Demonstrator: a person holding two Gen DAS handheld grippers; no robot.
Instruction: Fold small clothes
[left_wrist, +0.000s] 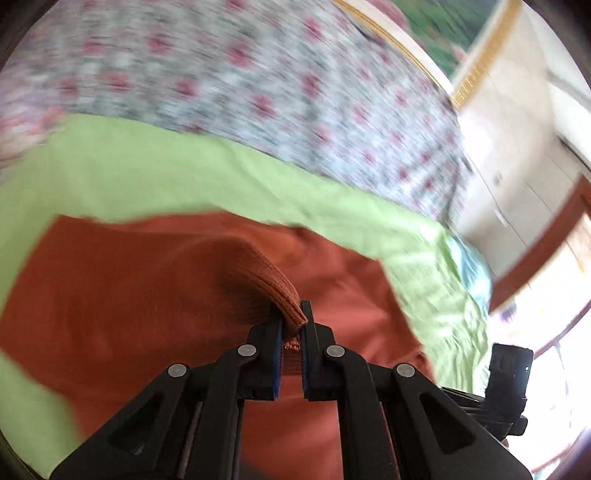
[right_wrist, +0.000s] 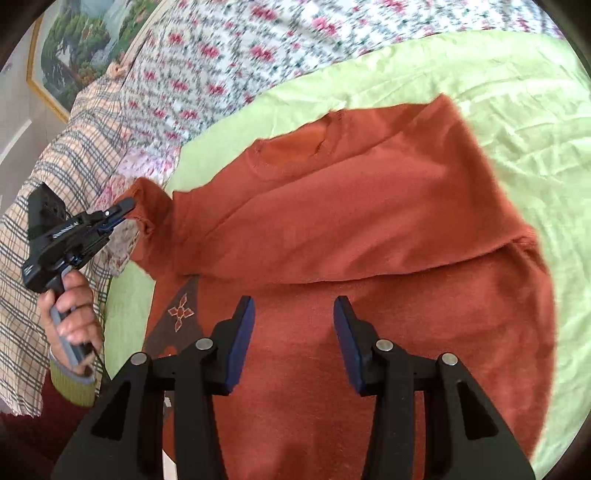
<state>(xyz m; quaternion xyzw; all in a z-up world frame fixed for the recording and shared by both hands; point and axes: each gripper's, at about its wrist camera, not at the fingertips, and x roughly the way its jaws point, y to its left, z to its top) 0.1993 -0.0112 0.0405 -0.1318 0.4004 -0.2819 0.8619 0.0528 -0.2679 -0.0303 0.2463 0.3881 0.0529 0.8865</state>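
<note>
A rust-orange sweater (right_wrist: 369, 221) lies spread on a light green sheet (right_wrist: 498, 92), with one sleeve folded across its chest. In the left wrist view my left gripper (left_wrist: 291, 314) is shut on the ribbed cuff (left_wrist: 273, 284) of the other sleeve, lifting it off the sweater body (left_wrist: 110, 295). The right wrist view shows that same left gripper (right_wrist: 125, 212) at the far left, held by a hand (right_wrist: 70, 306), with the sleeve end (right_wrist: 147, 206) pinched in it. My right gripper (right_wrist: 293, 306) hovers open over the sweater's lower body, with nothing between its fingers.
A floral bedspread (right_wrist: 221, 55) lies beyond the green sheet, and a plaid cloth (right_wrist: 74, 147) lies to the left. A brown patch with a stitched motif (right_wrist: 181, 314) shows near the sweater's left edge. A framed picture (right_wrist: 70, 48) leans at the back left.
</note>
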